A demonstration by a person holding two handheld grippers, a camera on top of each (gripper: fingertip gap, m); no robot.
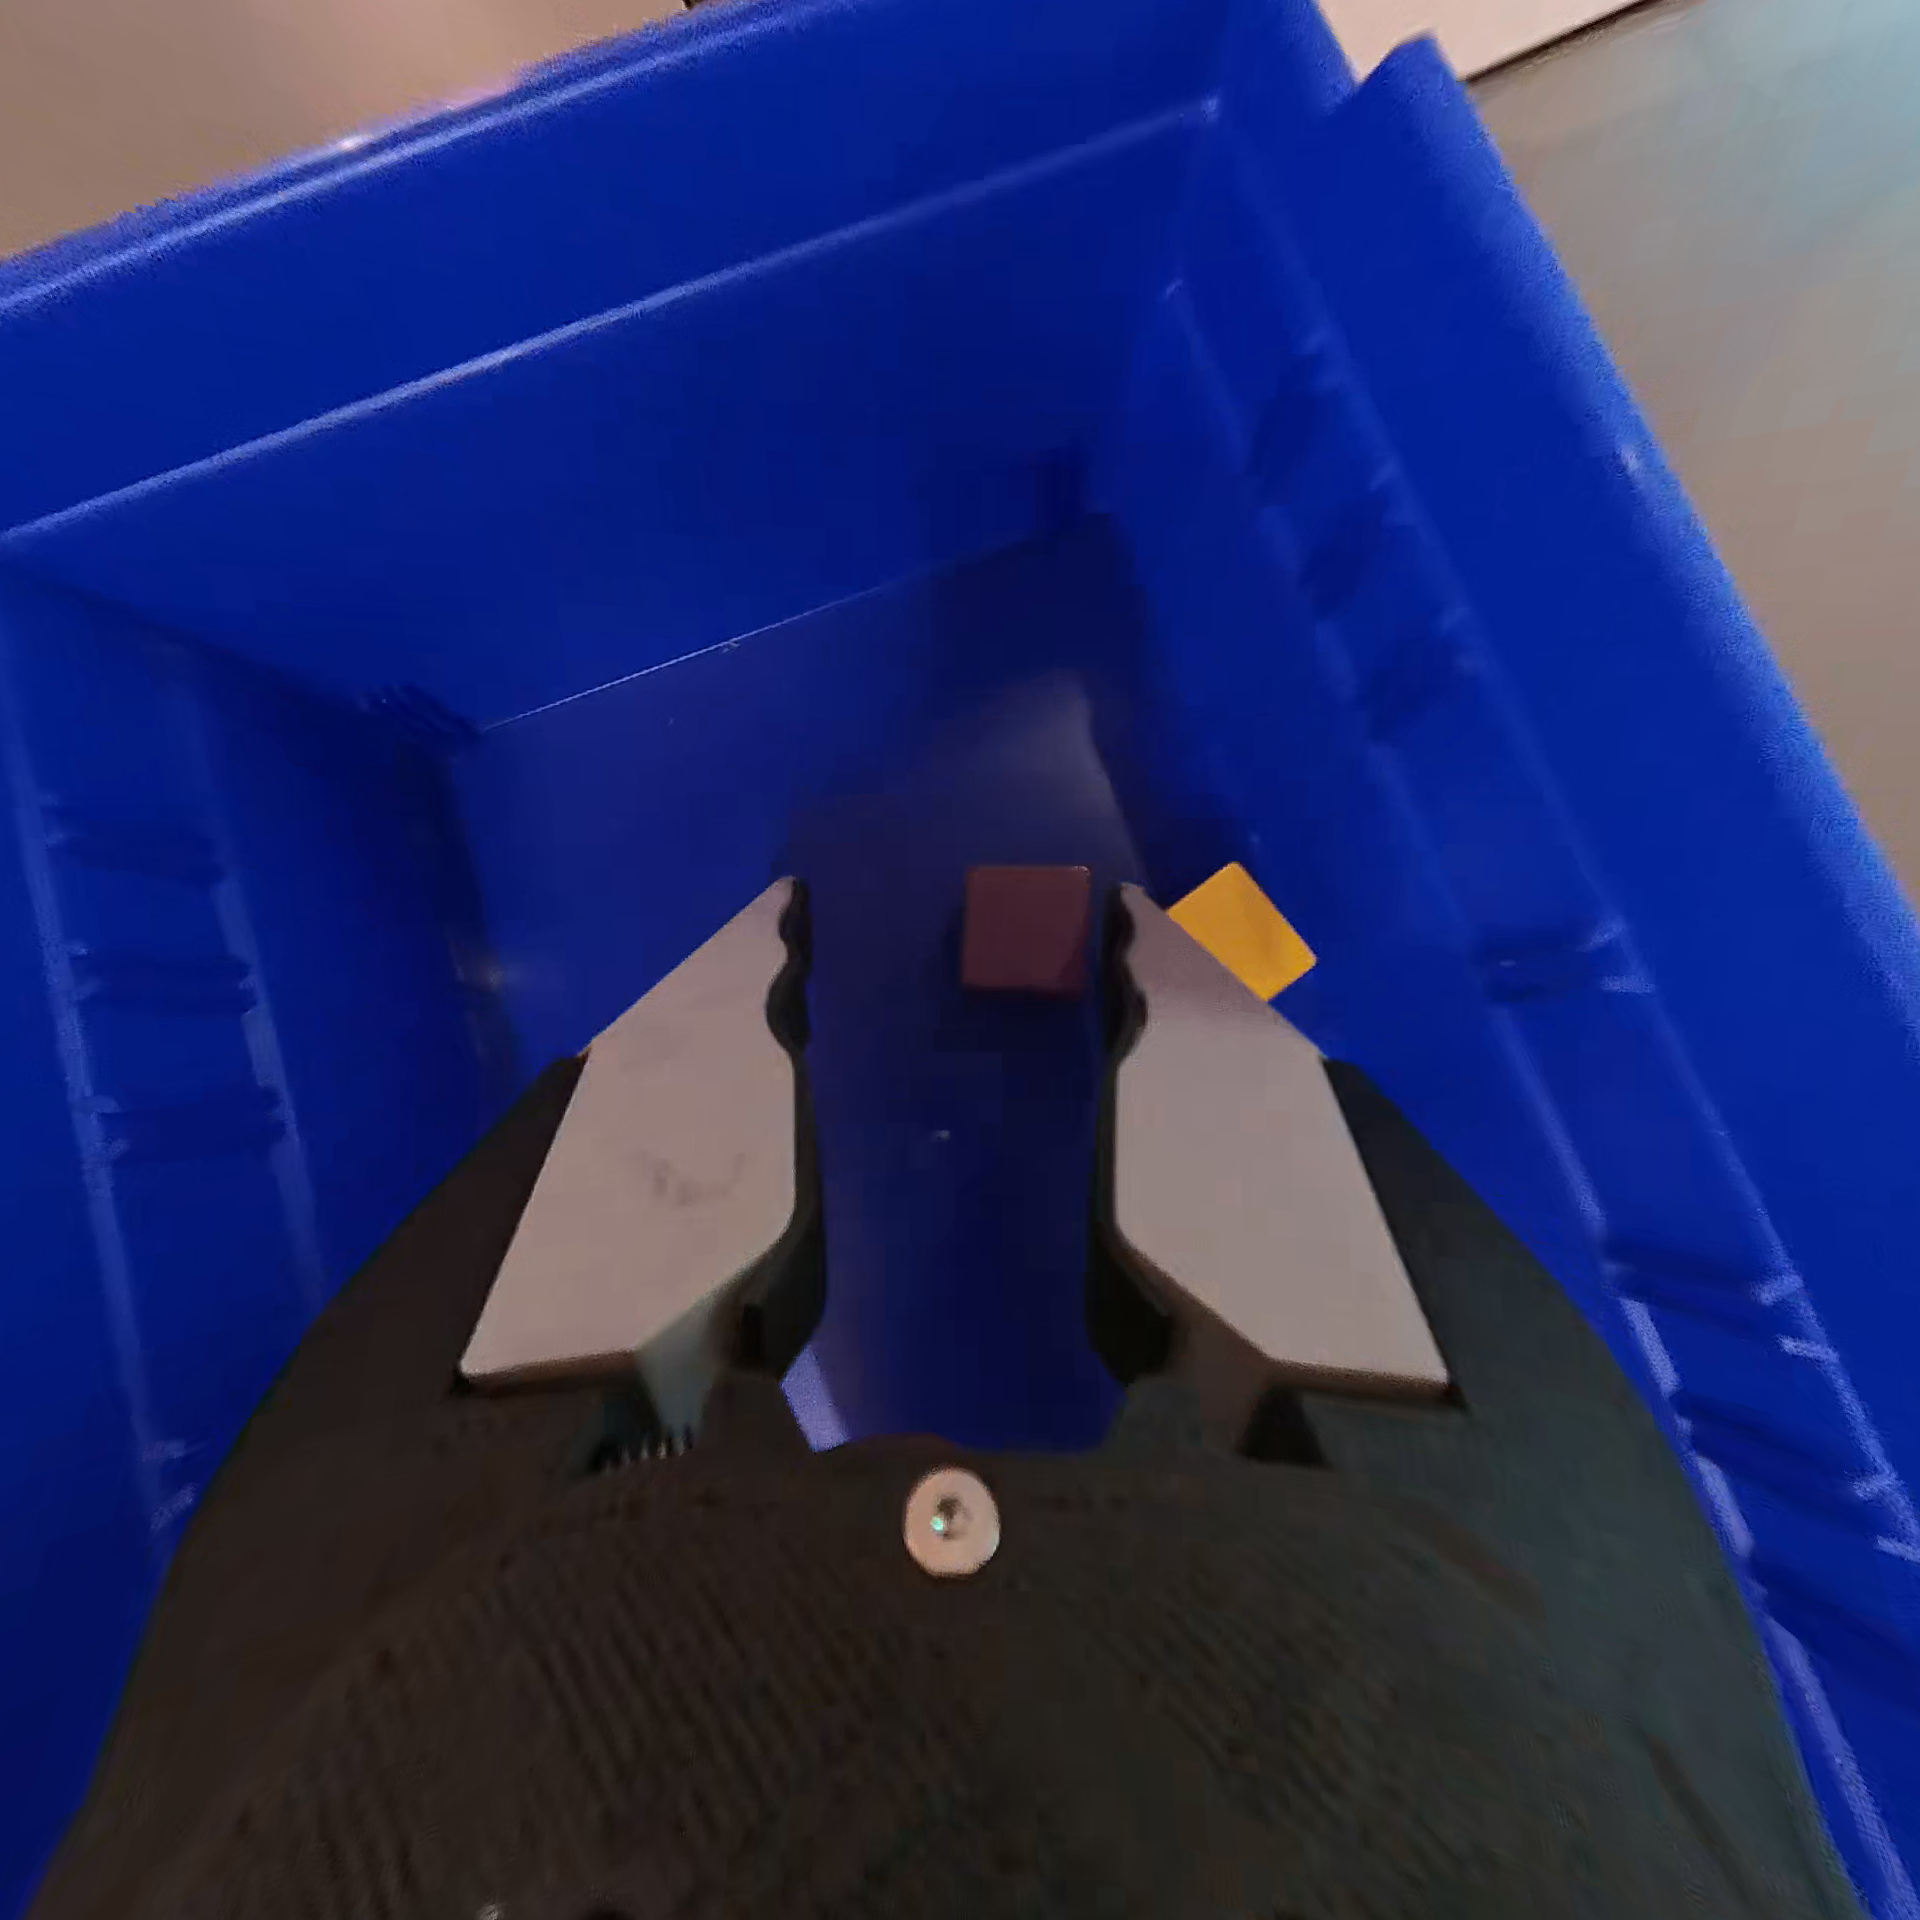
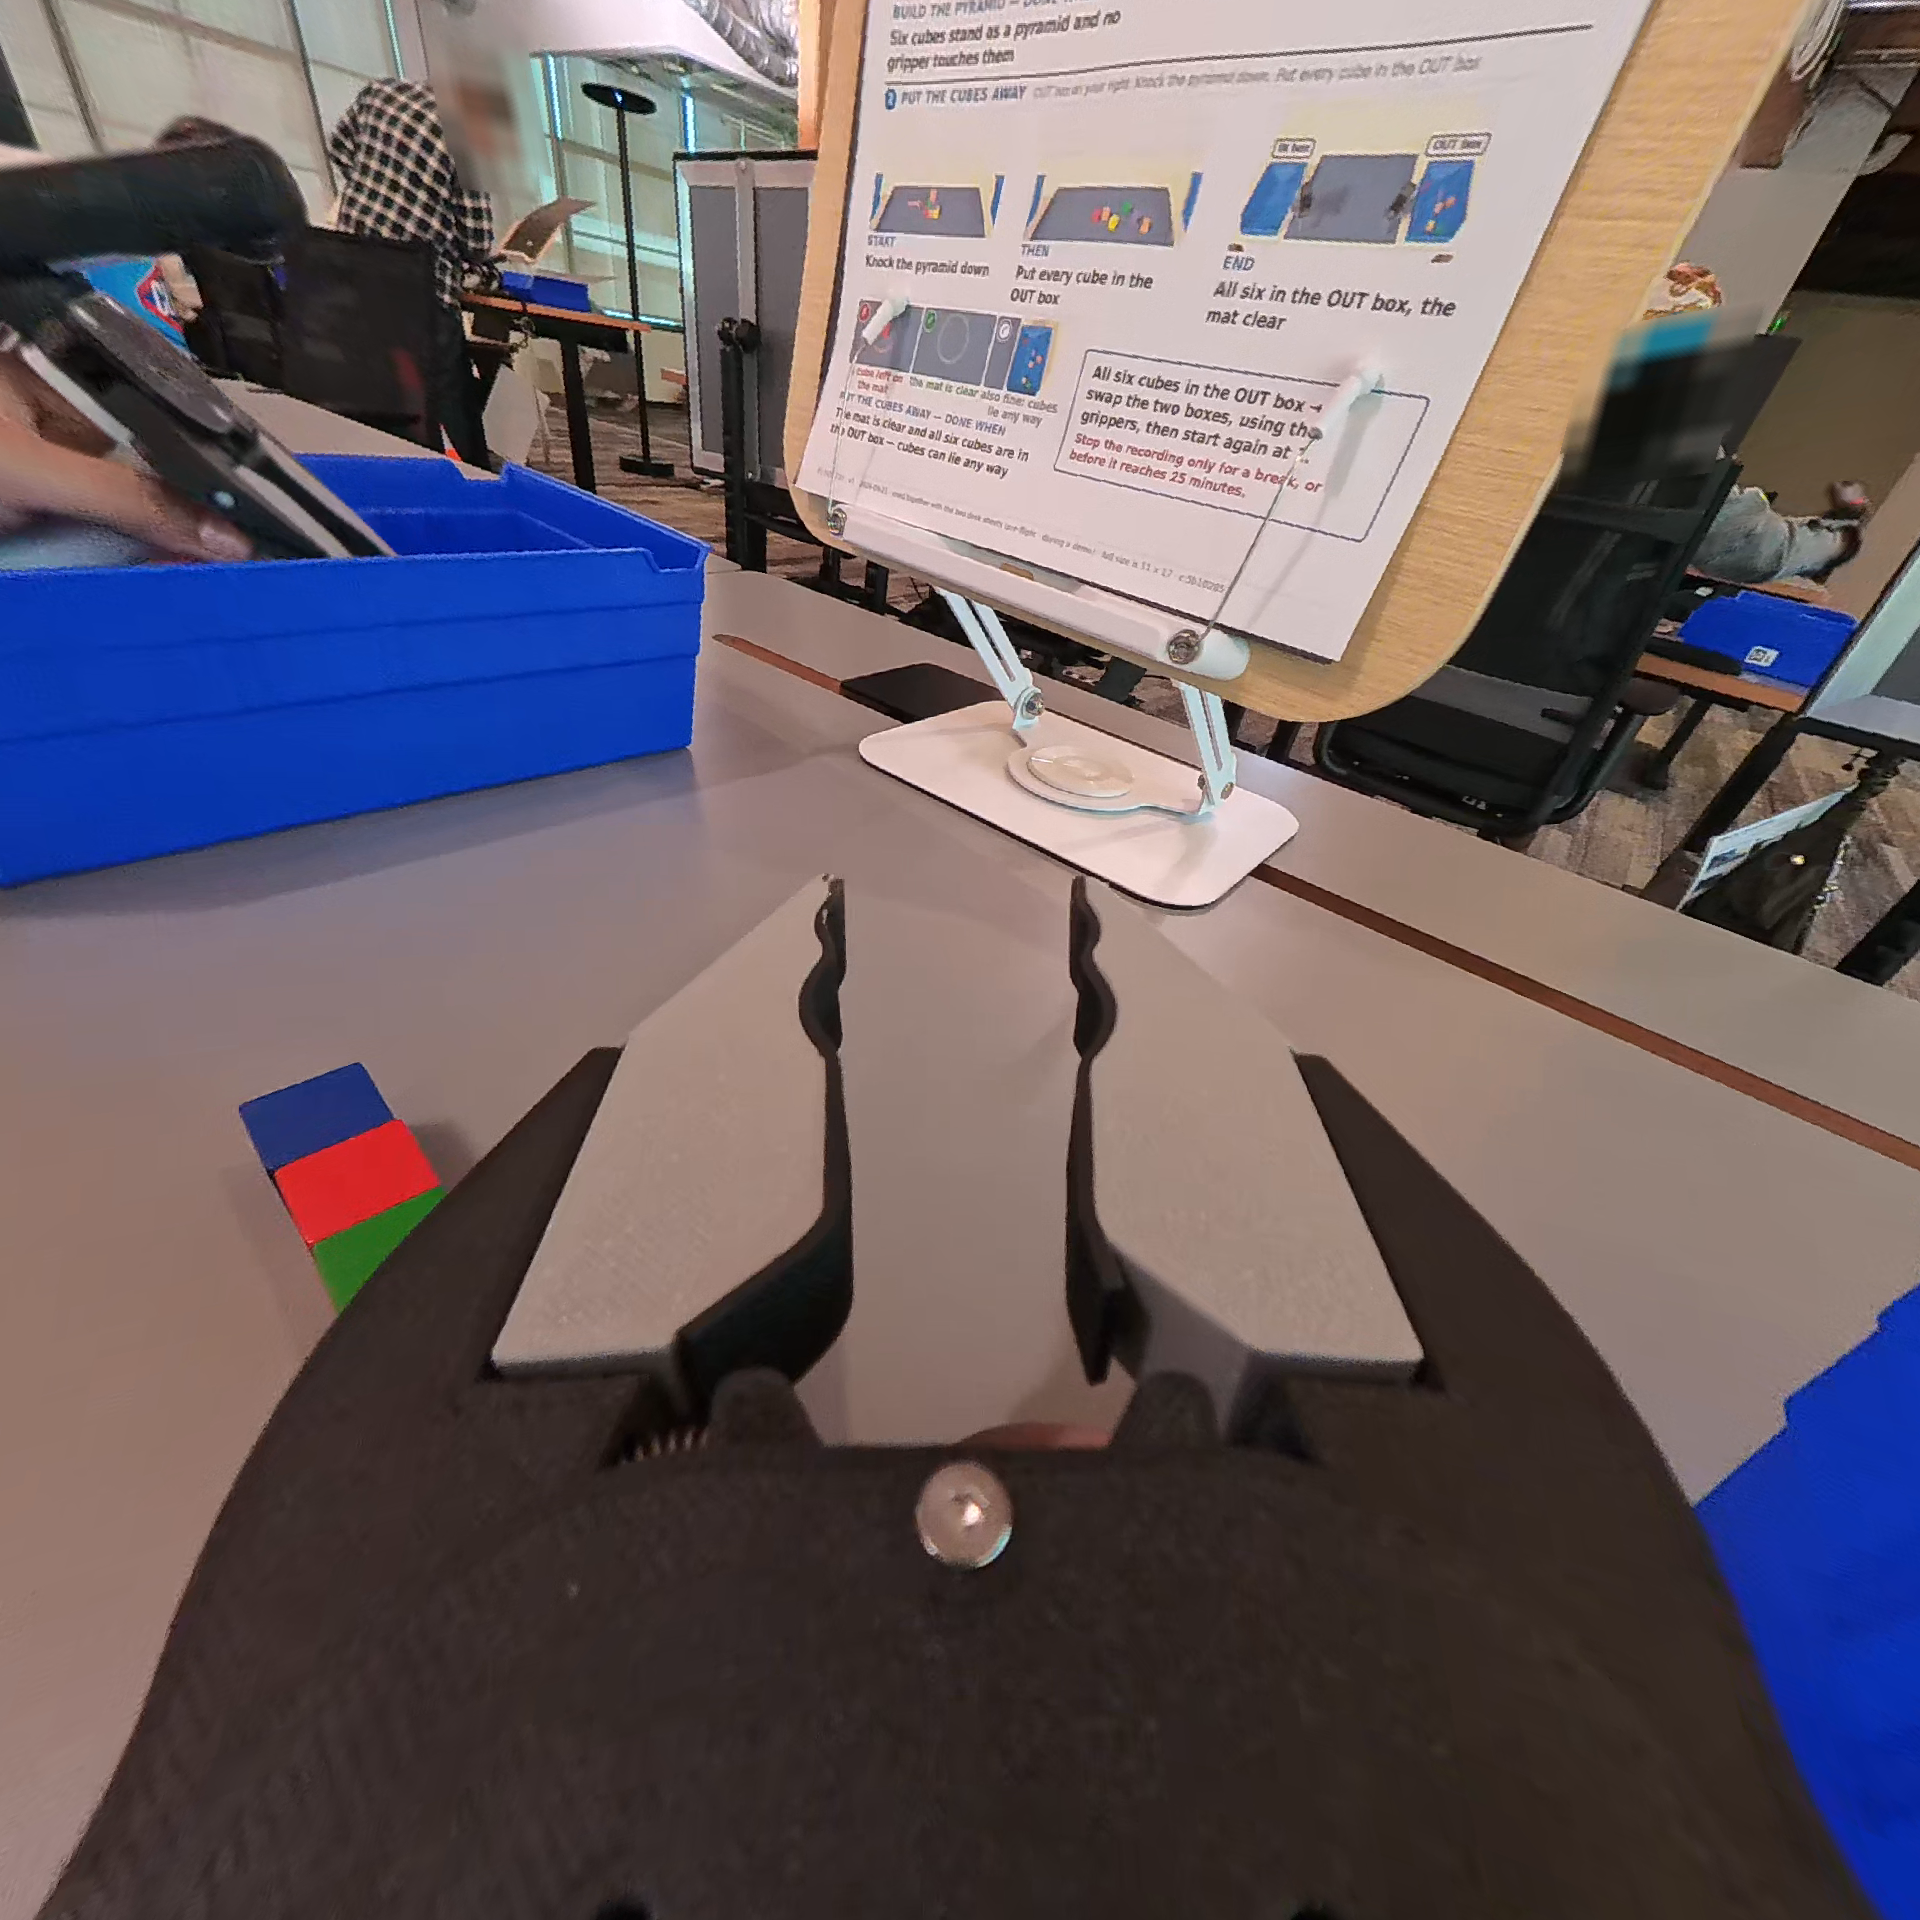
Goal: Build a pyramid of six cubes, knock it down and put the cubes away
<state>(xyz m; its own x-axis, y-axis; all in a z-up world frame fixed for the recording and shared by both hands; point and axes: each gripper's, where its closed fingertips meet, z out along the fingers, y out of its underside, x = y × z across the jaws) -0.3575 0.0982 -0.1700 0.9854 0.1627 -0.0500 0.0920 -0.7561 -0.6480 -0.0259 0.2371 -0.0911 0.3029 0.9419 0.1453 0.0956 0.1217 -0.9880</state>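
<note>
Both pairs of fingers stand apart with nothing between them: the left gripper points down into a blue bin, and the right gripper hangs low over the grey worktop. On the bin's floor a dark purple cube lies just beyond the left fingertips, nearer the right-hand one, and a yellow cube sits against the bin's right wall, partly hidden by that fingertip. From the right wrist view, the same bin rests toward the worktop's far left edge, and the left gripper dips steeply over its rim, held in a hand. Near the worktop's left side a blue cube, a red cube and a green cube lie touching in a row. A white stand at the far edge carries a wooden board with an instruction sheet. Beyond are office desks, chairs and a seated person.
</note>
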